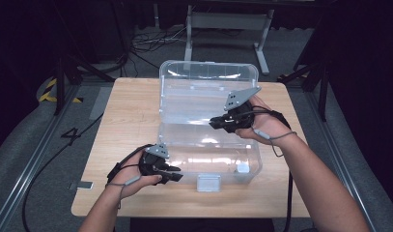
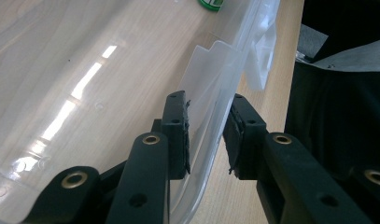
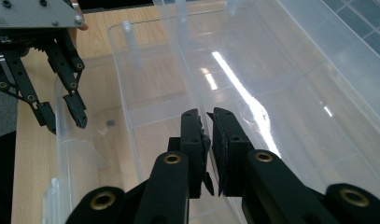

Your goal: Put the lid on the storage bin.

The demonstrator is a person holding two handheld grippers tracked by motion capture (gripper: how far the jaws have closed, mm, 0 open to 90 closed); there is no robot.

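High view: I steady the clear box (image 1: 208,145) on the counter (image 1: 131,121), left gripper (image 1: 174,173) straddling its front wall unclenched, right gripper (image 1: 218,123) clenched near the lid (image 1: 208,77). Next, I judge, closing it.

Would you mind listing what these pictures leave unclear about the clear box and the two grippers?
- Green object, left gripper view: cut off by the top edge, so it cannot be identified.
- Right gripper, right gripper view: the jaws stand nearly together; whether the thin clear wall of the box lies between them is hard to tell.
- Left gripper: whether its pads press the box wall is unclear.
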